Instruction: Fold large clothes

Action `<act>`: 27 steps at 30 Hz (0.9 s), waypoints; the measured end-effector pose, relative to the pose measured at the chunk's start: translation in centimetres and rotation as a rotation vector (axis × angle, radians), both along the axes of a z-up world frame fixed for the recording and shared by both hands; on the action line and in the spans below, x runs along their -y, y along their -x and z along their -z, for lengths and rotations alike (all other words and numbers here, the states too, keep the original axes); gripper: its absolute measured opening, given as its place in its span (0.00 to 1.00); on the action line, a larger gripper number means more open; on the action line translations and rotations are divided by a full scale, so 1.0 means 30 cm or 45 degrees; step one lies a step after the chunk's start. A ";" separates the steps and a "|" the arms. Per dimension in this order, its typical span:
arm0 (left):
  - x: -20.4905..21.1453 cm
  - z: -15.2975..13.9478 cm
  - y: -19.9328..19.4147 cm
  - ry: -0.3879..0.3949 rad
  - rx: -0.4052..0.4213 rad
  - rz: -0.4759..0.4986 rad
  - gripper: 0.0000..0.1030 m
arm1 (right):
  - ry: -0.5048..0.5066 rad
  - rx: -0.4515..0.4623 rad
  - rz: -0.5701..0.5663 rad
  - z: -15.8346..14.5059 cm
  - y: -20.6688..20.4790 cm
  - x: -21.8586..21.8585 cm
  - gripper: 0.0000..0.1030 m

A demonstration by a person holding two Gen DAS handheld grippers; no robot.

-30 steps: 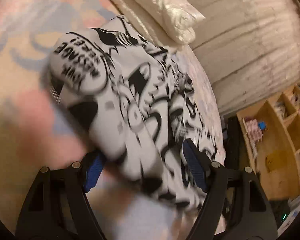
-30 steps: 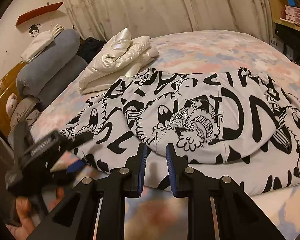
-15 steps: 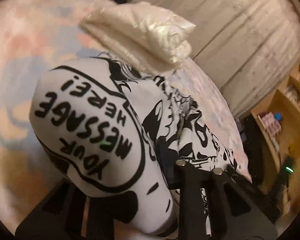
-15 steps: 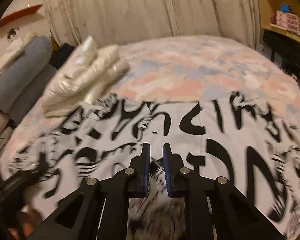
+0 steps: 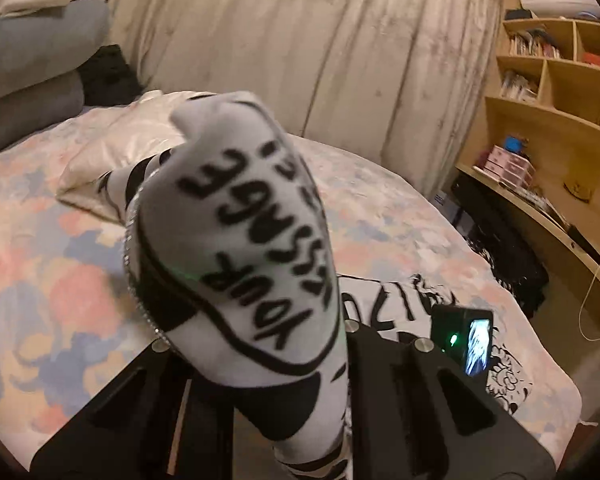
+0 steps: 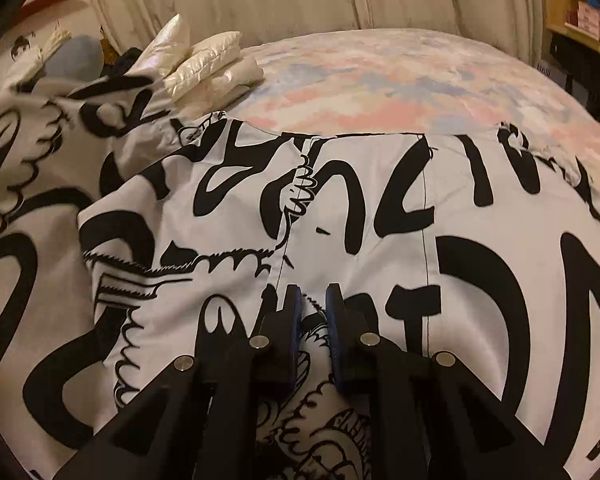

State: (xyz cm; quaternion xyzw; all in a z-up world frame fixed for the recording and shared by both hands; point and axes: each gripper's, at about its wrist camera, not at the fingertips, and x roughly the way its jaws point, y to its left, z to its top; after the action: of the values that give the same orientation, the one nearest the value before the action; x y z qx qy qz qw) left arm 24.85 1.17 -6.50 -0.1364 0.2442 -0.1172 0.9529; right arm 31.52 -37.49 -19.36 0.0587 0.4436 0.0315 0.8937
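Two grips now set on the black-and-white printed hoodie (image 6: 380, 208) spread across the pastel bedspread (image 6: 380, 68). Left gripper (image 5: 260, 344): jaws just closed from wide onto the hem corner bearing the speech bubble, then raised clear of the bed since a second ago, cloth draped over the fingers. Right gripper (image 6: 312, 308): narrowed further, clamped on a pinch of fabric near the seam. Probably ready to carry the lifted side over for a fold.

Matte black on both grippers: left gripper (image 5: 260, 344) and right gripper (image 6: 314, 312), built of angular struts with triangular cut-outs. Fastened at the pivots with round silver screws. Lined inside with ribbed blue pads (image 6: 334, 320).
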 end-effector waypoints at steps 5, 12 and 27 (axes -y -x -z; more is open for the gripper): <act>0.114 -0.069 -0.004 -0.036 0.001 0.065 0.11 | -0.090 -0.003 -0.029 -0.015 0.100 0.016 0.13; 0.407 -0.151 0.078 -0.163 0.071 0.218 0.11 | -0.436 -0.045 -0.033 -0.085 0.260 0.185 0.13; 1.264 0.178 0.287 -0.588 -0.054 0.769 0.11 | -0.312 0.312 0.758 -0.279 0.828 0.923 0.13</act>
State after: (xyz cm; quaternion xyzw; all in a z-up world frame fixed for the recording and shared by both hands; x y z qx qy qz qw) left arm 16.24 -36.76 -11.84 0.1577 0.3130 -0.3316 0.8759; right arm 6.69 -65.18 -11.01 0.2885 0.2894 -0.1710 0.8966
